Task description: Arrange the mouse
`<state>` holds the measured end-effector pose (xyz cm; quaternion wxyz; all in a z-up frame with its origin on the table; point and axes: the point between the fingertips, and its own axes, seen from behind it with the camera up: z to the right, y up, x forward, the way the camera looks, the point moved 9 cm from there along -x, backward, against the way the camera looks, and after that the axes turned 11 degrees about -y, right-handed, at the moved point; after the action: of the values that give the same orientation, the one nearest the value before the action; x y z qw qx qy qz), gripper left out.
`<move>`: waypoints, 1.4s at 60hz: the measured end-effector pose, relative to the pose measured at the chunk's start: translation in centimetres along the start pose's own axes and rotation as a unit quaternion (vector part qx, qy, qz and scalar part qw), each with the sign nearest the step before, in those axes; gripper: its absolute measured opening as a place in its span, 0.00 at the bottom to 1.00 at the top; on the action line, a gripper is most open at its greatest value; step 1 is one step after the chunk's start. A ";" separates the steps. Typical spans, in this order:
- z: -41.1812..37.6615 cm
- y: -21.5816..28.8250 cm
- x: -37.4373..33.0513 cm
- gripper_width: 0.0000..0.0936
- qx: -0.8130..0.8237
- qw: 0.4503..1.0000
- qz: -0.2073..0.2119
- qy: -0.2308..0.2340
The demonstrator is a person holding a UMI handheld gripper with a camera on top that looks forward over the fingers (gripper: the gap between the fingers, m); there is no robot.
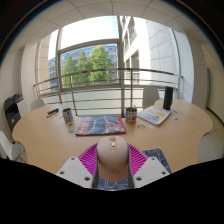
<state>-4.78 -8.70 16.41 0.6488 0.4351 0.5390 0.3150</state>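
Fingers: gripper [114, 166] pads [91, 161] pressed against a pale mouse [113, 160], lifted above the table [60, 135].
Progress: mouse grasped; placement on the mousepad [101, 125] ahead apparently remains.

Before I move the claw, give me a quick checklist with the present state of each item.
1. Mouse between the claw fingers: ok, it sits between the pink pads.
2. Both pads pressing on it: cannot tell.
3. Mouse lifted or resting on the table: cannot tell.
4. Mat ahead of the fingers, on the table: ok, in view.
5. Mat surface free for the mouse: ok, nothing seen on it.
6. Nearby obstacles: not ok, a cup stands just beside the mat and papers lie beyond it.
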 end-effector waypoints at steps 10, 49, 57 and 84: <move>4.7 -8.2 4.9 0.43 -0.037 0.995 -0.087 -0.025; 5.9 -5.3 -11.7 0.90 -0.058 0.997 -0.035 -0.045; 5.4 -6.0 -18.2 0.91 -0.062 0.996 -0.027 -0.051; 4.7 -7.8 -28.7 0.90 -0.057 0.996 -0.033 -0.063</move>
<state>-6.99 -38.25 21.72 0.7152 0.3982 0.4923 0.2959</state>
